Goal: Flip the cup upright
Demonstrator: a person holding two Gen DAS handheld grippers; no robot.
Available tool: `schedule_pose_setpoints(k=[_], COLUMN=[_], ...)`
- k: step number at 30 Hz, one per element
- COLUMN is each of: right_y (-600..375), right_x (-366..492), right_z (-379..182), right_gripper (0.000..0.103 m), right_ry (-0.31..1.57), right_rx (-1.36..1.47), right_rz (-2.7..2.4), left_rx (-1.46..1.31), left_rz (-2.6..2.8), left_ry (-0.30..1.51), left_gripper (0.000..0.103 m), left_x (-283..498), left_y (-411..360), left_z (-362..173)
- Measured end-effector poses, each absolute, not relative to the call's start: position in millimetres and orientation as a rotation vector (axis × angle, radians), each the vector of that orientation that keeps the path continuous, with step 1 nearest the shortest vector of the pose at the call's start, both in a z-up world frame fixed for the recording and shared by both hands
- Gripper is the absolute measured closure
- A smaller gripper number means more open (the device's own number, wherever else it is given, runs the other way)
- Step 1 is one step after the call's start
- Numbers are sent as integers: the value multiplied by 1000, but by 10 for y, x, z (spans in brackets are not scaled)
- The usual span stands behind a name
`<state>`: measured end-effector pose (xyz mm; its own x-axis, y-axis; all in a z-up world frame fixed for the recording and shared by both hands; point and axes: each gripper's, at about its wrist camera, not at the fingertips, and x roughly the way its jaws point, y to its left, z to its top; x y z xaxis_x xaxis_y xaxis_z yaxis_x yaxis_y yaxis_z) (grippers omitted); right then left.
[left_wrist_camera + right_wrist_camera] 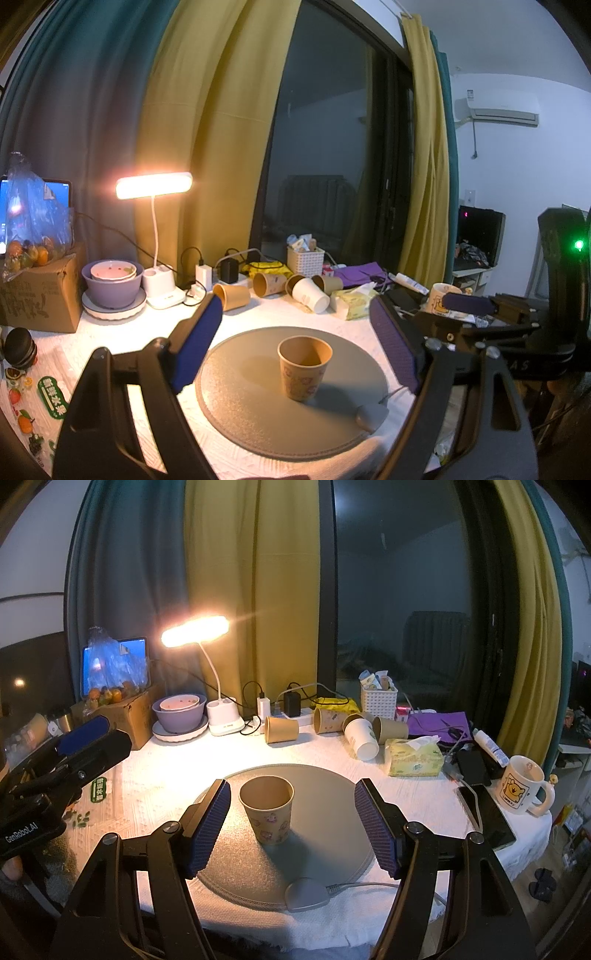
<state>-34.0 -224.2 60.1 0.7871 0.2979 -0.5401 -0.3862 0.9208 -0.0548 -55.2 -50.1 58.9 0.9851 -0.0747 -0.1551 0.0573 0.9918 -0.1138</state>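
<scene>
A brown paper cup (303,367) with small printed figures stands upright, mouth up, on the round grey mat (243,402). It also shows in the right wrist view (267,808) on the same mat (317,834). My left gripper (295,314) is open and empty, its blue pads wide apart, with the cup just ahead between them. My right gripper (291,790) is open and empty, its pads on either side of the cup without touching it. The right gripper shows at the right edge of the left wrist view (469,304); the left gripper shows at the left of the right wrist view (88,734).
Several paper cups (282,729) lie on their sides at the back of the table, beside a tissue pack (413,762), a lit desk lamp (221,716), a purple bowl (179,716), a cardboard box (125,712), a mug (522,790) and a phone (487,818). A mat controller (306,893) lies near the front edge.
</scene>
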Motion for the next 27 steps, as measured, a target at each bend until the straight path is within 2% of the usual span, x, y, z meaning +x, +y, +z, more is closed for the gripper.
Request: schedule_pose_setpoints(k=[27], right_y=[-2219], right_x=[-339], right_z=[589], right_gripper=[30], right_ry=[558], right_rx=[-167], right_rz=[369], left_rx=[-114], left_rz=[-65], left_ry=[160], left_gripper=[20], left_x=[-560], left_y=[-507], left_z=[556])
